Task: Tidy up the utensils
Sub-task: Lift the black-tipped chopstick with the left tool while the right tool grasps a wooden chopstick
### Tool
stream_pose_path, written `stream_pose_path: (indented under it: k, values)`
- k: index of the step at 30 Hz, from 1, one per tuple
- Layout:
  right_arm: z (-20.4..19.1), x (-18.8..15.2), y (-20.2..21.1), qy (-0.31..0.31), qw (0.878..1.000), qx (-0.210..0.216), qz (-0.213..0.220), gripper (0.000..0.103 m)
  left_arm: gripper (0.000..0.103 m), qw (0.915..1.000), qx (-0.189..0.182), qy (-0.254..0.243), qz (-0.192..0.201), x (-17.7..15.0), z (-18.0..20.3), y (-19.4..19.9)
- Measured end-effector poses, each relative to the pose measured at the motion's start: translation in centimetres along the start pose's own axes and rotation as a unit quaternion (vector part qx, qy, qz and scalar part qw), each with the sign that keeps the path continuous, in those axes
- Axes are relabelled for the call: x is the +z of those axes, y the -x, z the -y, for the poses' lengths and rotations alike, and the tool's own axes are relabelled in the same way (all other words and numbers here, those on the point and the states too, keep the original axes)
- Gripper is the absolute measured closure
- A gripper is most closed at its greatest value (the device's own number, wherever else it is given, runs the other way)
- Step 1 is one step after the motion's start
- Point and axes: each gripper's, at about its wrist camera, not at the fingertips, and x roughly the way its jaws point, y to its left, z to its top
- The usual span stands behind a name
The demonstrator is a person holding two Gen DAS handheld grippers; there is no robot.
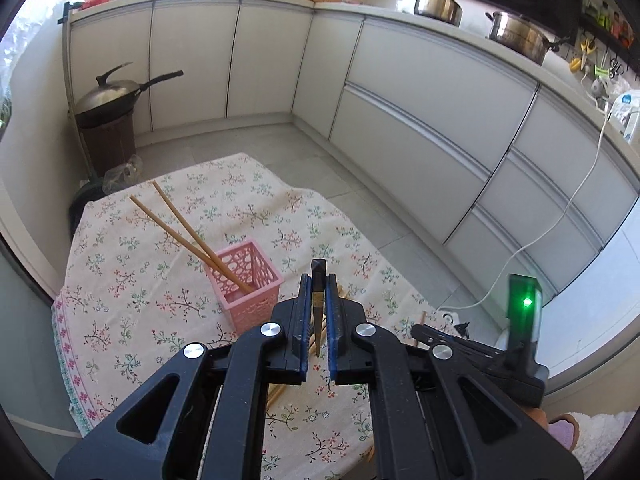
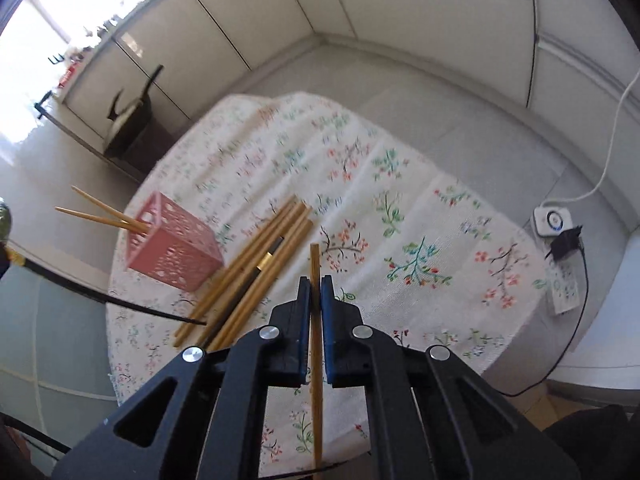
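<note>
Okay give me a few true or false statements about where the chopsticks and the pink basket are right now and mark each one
1. The left gripper is shut on a dark chopstick. True.
2. The right gripper is open and holds nothing. False: it is shut on a bamboo chopstick.
3. Two bamboo chopsticks lean out of the pink basket. True.
4. The pink basket lies tipped on its side. False: it stands upright on the floral tablecloth.
5. A loose bundle of chopsticks lies on the cloth beside the basket. True.
</note>
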Motion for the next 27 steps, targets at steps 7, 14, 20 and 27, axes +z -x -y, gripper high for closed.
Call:
stream_pose_path:
  k: [7, 14, 20, 27]
  values:
    - [-0.6, 1.3, 5.3, -0.003, 0.998, 0.041, 0.056, 0.097, 0.097, 0.9997, -0.003, 0.009, 0.024, 0.6, -0.3, 1.6]
    - [-2.0, 2.8, 9.0, 0.000, 0.993, 0.064, 0.100, 0.097, 0.097, 0.9981, 0.006, 0.024, 0.057, 1.1, -0.8, 3.1]
    - [-2.6, 3.7, 10.6, 0.001, 0.991, 0.077, 0.111, 0.097, 0.097, 0.9931, 0.040, 0.048, 0.099, 2.6, -2.0, 4.3]
    - [-2.7, 4.2, 11.2, 0.003, 0.990, 0.093, 0.105, 0.097, 0.097, 0.9837, 0.105, 0.068, 0.129, 4.2, -3.2, 3.4]
